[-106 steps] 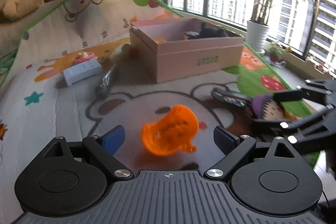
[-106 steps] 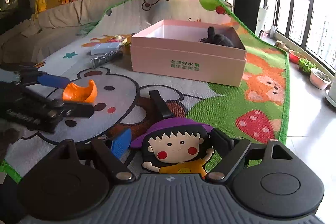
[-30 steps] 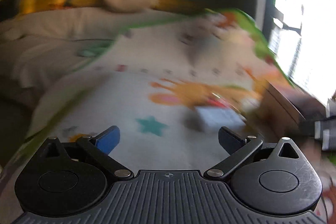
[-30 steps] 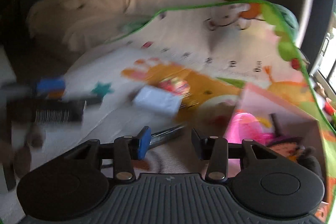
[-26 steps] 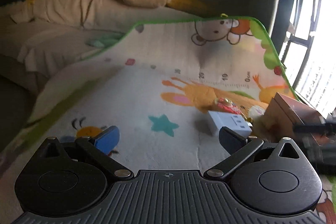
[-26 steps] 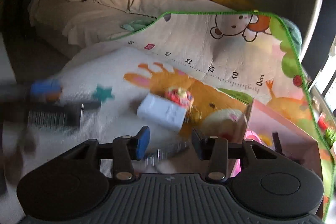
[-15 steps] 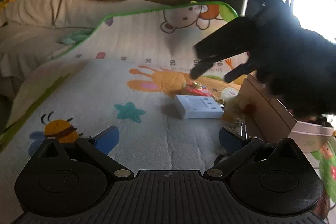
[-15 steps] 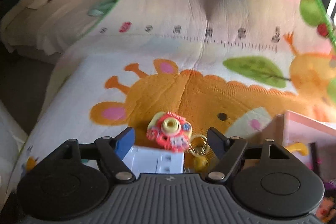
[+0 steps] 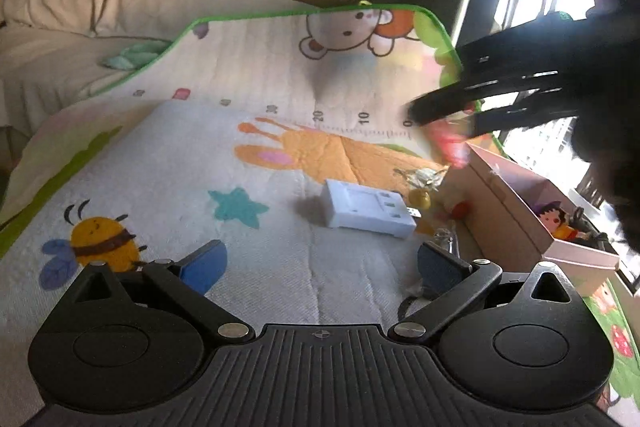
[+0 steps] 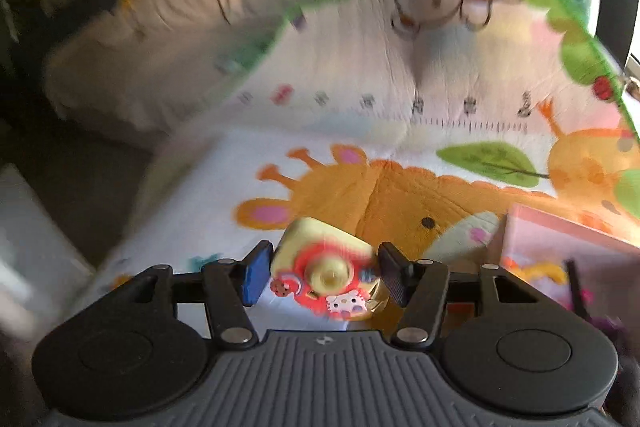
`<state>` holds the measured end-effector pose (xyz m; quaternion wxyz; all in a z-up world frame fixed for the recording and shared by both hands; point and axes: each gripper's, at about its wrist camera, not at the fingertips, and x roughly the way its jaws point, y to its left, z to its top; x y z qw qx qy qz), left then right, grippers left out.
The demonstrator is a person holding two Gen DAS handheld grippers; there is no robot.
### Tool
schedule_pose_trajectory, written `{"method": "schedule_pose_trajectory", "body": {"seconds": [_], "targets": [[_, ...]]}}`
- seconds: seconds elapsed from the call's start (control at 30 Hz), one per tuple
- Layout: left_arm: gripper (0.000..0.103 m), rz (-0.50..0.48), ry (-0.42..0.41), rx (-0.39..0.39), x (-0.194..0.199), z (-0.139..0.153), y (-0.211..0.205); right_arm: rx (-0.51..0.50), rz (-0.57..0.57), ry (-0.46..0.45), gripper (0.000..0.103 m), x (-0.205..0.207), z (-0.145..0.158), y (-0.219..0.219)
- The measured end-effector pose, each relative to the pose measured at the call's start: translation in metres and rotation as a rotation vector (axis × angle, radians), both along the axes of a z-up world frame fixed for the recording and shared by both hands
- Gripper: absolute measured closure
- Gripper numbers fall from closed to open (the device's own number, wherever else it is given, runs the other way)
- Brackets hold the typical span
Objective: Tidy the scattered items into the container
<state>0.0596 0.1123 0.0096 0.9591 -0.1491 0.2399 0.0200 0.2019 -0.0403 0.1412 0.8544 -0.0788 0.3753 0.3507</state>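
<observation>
My right gripper [image 10: 322, 277] is shut on a red and yellow toy camera [image 10: 326, 267] and holds it above the play mat, left of the pink box [image 10: 576, 247]. In the left wrist view the right gripper [image 9: 444, 119] shows dark and blurred above the pink box [image 9: 504, 203], with the red toy [image 9: 450, 145] in it. My left gripper [image 9: 318, 263] is open and empty, low over the mat. A white power strip [image 9: 366, 209] lies ahead of it. A cartoon girl figure [image 9: 558, 221] lies inside the box.
A small yellow keychain charm [image 9: 420, 197] and a shiny wrapped item [image 9: 446, 239] lie between the power strip and the box. The play mat [image 9: 168, 163] curls up against a sofa [image 9: 100, 11] with plush toys at the back.
My right gripper has shut on the toy camera and lifted it off the mat. My left gripper has edged closer to the power strip.
</observation>
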Motion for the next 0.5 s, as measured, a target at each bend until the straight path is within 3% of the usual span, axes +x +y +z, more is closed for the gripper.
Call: {"method": "schedule_pose_trajectory", "body": {"seconds": [0.1,0.2,0.37,0.5], "targets": [[0.000,-0.024,-0.007,0.030,0.001,0.001,-0.007,0.050,-0.007,-0.042,0.045,-0.043,0.019,-0.054],[0.000,-0.070,-0.017,0.097,0.000,0.005,-0.023,0.051,-0.055,-0.071,0.045,-0.076,0.016,-0.104],[0.000,-0.206,-0.010,0.203,-0.001,0.005,-0.063,0.061,-0.211,0.059,0.045,-0.092,-0.022,-0.177],[0.000,-0.238,0.027,0.249,0.003,0.000,-0.086,0.112,-0.326,0.140,0.045,-0.090,-0.058,-0.218]]}}
